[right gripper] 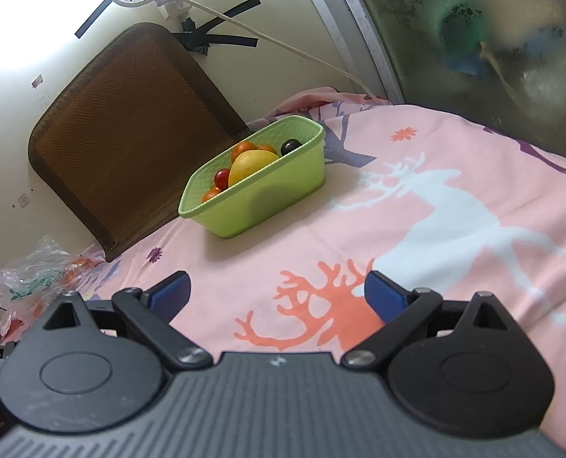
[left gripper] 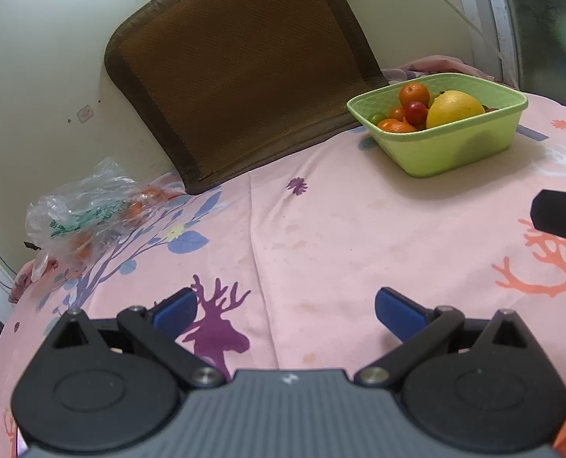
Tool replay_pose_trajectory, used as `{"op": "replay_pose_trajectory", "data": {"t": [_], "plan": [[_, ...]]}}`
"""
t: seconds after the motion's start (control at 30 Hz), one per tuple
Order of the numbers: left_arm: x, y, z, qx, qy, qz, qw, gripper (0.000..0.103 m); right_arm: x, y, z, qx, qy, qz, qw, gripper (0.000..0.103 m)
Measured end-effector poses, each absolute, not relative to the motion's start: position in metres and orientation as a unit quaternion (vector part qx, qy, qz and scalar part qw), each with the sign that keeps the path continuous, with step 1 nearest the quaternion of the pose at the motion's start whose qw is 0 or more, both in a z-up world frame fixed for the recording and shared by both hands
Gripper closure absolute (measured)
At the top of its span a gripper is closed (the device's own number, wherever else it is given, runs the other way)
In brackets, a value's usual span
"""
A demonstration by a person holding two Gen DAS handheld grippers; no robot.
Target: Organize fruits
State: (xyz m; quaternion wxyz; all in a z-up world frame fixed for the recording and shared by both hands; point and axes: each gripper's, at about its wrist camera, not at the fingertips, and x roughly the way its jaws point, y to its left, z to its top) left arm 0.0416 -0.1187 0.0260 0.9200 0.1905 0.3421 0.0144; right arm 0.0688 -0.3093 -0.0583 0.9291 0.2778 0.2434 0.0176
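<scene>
- Upper right of the left view: green tub (left gripper: 454, 149) holds small round fruits (left gripper: 414, 93), likely slippery, bruisable; grip gently across their middles.
- Left gripper (left gripper: 284, 311) and right gripper (right gripper: 277, 292) both spread, empty.

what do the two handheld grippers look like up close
The left gripper and right gripper look alike: a grey ribbed body with a small white mark at its front edge, two round black side housings, black link arms joined by silver screws, and two fingers with blue pads. No cables, hands or sleeves show.
</scene>
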Motion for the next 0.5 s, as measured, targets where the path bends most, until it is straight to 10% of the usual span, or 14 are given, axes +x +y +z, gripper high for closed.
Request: {"op": "replay_pose_trajectory", "data": {"t": [0.5], "plan": [[0.0419,-0.119,0.0242,0.192,0.345,0.015,0.918,0.0,0.0688,-0.309,-0.0582,0.28,0.244,0.018,0.928,0.004]]}}
